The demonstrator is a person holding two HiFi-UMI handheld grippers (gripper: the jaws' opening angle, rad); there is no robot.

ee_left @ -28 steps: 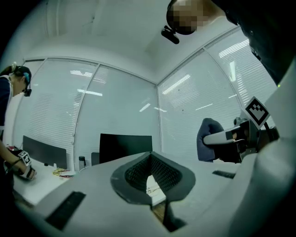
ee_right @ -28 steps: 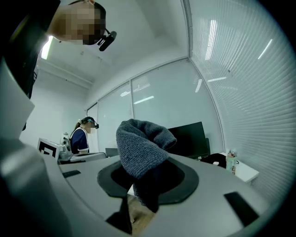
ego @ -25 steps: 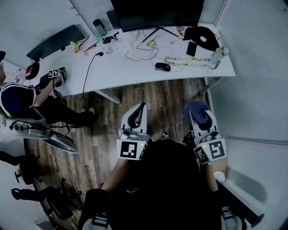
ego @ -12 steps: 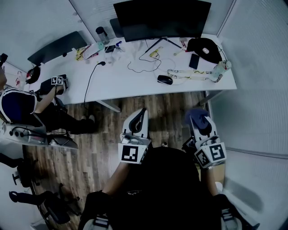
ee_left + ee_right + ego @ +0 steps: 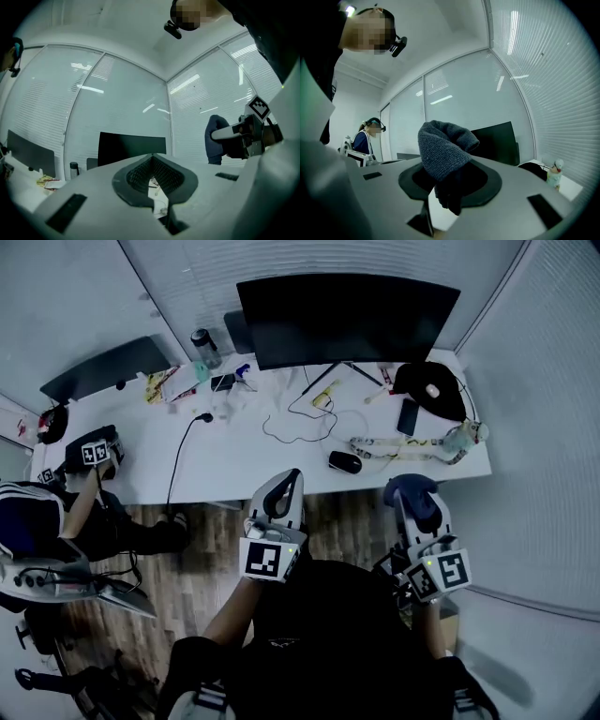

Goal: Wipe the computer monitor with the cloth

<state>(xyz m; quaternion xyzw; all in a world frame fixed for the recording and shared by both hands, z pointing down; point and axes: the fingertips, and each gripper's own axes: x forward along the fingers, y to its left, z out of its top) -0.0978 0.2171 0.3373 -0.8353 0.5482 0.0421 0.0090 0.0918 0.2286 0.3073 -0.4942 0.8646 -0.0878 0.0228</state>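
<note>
A large black computer monitor stands at the back of a white desk; it also shows dark in the left gripper view and behind the cloth in the right gripper view. My right gripper is shut on a dark blue knitted cloth, which bulges up out of the jaws. My left gripper is shut with nothing in it, its jaws meeting in the left gripper view. Both grippers hover side by side at the desk's front edge, well short of the screen.
On the desk lie a black mouse, a phone, a black pad, loose cables, a bottle and small clutter. A second dark monitor stands at the left. Another person sits at the left.
The desk and monitor have come nearer and lower in the head view. Both grippers now reach the desk's front edge instead of hanging over the wooden floor. The right still holds the cloth.
</note>
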